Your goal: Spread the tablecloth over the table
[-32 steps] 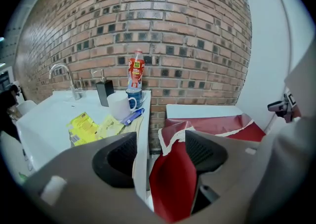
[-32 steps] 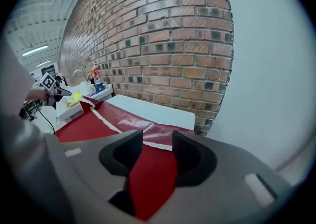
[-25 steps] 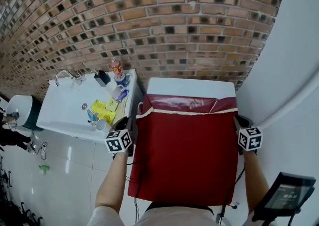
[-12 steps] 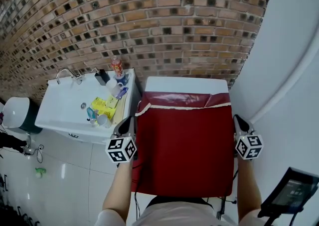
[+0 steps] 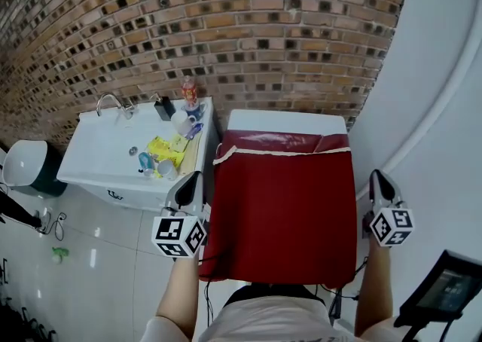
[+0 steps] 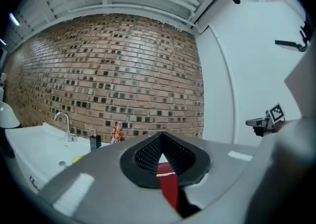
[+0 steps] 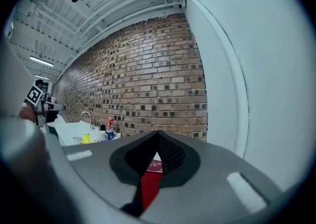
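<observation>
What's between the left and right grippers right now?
The red tablecloth fills that stretch, clamped in the left gripper and right gripper and draped over the table, seen in the head view.

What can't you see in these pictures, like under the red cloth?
- Head view: the tablecloth hides the table, except a white far strip.
- Head view: the person's body covers the cloth's near edge.
- Head view: things by the sink are too small to name.
- Gripper views: left gripper and right gripper hide the cloth, all but a pinched red strip.
</observation>
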`<state>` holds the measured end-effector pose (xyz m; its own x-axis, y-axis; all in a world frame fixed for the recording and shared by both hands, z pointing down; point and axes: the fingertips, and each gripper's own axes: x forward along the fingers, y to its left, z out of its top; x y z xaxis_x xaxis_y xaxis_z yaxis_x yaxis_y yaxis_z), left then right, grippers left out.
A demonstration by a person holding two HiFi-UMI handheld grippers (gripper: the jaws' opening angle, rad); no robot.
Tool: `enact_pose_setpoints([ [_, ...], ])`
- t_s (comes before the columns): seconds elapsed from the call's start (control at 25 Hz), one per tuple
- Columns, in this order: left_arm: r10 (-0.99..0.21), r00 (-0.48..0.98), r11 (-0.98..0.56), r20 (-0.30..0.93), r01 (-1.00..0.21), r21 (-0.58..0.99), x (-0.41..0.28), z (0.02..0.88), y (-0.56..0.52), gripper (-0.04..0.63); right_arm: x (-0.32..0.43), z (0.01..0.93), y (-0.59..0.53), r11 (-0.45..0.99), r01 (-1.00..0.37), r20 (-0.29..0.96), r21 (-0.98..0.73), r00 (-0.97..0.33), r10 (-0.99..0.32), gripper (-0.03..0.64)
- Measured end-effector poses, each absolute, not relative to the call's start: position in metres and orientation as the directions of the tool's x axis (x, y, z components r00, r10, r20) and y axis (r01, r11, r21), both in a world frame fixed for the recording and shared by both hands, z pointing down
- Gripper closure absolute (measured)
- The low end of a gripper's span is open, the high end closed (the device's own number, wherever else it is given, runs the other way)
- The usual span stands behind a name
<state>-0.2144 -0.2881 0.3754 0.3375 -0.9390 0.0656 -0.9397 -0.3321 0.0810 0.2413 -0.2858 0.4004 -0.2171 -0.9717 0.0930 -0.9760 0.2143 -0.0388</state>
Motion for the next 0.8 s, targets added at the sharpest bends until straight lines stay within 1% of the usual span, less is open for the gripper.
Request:
enact_pose_setpoints([
  [0.32,-0.944,0.328,-0.325,0.032,-0.943,0.064,-0.209,0.354,-0.24,0.592,0.239,0.376,-0.246,0.239,-0.971,0.053,-0.021,-0.24,-0.969,0.611],
  [0.52,-0.947,0.319,-0.316,0.041,-0.946,0.073,-0.195,0.366,-0.209,0.592,0.248,0.37,-0.215,0.254,-0.967,0.034,-0.001,-0.254,-0.967,0.611],
  [0.8,-0.942,0.333,-0.329,0.038,-0.941,0.082,-0.172,0.37,-0.192,0.592,0.265,0.376,-0.189,0.248,-0.969,0.043,0.009,-0.248,-0.968,0.612],
])
